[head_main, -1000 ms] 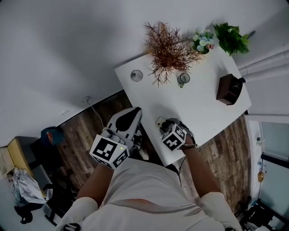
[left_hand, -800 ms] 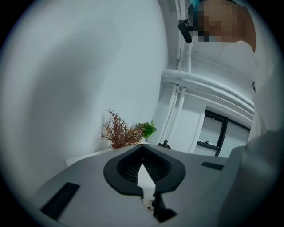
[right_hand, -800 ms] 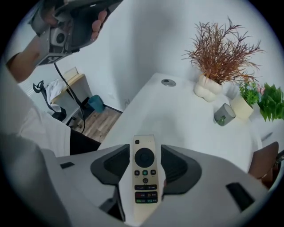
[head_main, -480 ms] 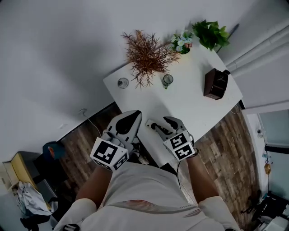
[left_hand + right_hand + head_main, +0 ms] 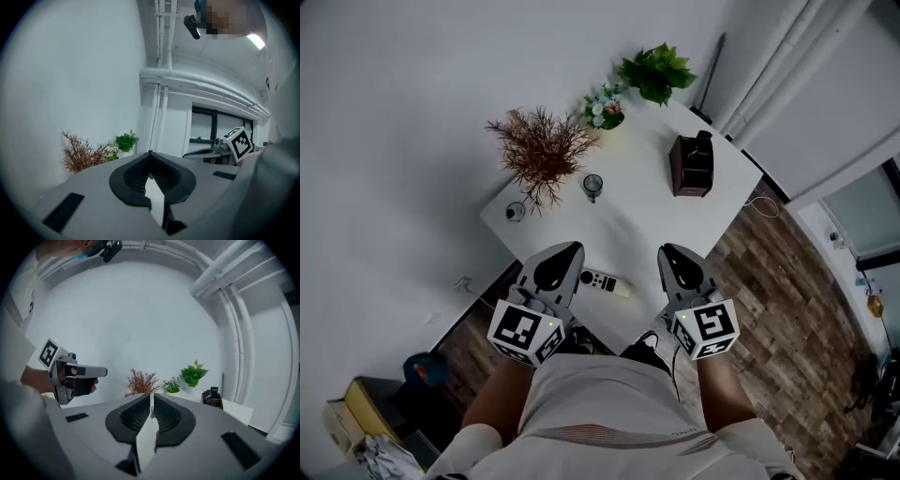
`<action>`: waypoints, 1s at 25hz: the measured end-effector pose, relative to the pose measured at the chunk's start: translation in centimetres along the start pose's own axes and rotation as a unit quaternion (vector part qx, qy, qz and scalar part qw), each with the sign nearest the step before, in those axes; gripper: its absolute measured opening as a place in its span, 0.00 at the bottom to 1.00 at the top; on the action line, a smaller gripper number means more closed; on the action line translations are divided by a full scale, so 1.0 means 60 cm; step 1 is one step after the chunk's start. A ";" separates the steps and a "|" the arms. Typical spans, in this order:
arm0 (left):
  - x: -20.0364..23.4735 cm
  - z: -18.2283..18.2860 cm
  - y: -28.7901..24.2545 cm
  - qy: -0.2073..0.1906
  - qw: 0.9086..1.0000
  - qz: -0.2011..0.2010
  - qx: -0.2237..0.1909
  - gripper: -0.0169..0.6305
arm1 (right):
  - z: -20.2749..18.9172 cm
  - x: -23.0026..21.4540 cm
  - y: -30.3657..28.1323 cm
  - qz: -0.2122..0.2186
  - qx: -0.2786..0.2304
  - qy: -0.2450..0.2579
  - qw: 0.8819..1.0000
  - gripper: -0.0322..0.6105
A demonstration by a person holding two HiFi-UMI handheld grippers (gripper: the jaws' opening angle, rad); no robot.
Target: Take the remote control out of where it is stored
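remote control point(image 5: 605, 282) on table point(image 5: 649, 227), holder point(image 5: 691, 167) beyond

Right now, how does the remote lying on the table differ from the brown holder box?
Colour: the remote is light, the holder box dark brown. Pose: the remote lies flat, the holder box stands upright. Place: the remote sits by the near edge of the white table, the holder box by its far right edge. Both rest on that table.
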State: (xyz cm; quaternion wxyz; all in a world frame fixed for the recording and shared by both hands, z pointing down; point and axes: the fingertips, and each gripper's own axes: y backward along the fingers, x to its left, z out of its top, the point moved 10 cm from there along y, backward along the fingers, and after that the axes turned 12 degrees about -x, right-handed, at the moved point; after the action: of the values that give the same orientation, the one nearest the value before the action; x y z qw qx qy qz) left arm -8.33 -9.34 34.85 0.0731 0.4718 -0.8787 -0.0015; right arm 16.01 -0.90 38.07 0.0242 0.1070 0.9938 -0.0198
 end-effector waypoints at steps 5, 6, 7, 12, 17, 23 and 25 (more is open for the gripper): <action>-0.035 0.016 -0.028 -0.006 1.000 -0.026 -0.012 0.04 | 0.041 -0.028 0.059 -0.052 -0.059 -0.003 0.997 0.08; -0.041 0.018 -0.032 -0.007 0.999 -0.030 -0.014 0.04 | 0.047 -0.032 0.068 -0.060 -0.069 -0.005 0.996 0.08; -0.047 0.021 -0.036 -0.007 0.999 -0.033 -0.016 0.04 | 0.052 -0.037 0.077 -0.068 -0.078 -0.006 0.995 0.08; -0.068 0.032 -0.043 -0.015 0.999 -0.044 -0.019 0.04 | 0.068 -0.054 0.108 -0.090 -0.100 -0.011 0.991 0.08; -0.074 0.037 -0.042 -0.018 0.999 -0.039 -0.023 0.04 | 0.069 -0.057 0.111 -0.089 -0.099 -0.010 0.991 0.08; -0.078 0.036 -0.040 -0.018 0.999 -0.038 -0.020 0.04 | 0.066 -0.054 0.109 -0.081 -0.087 -0.021 0.993 0.08; -0.079 0.034 -0.039 -0.017 0.999 -0.038 -0.021 0.04 | 0.067 -0.055 0.104 -0.076 -0.084 -0.022 0.993 0.08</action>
State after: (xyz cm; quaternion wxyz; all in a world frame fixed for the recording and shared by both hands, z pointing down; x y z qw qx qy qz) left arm -4.07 -6.86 32.04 0.0674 0.5036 -0.8608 -0.0306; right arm 20.71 4.30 34.00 0.0539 0.0282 0.9964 0.0593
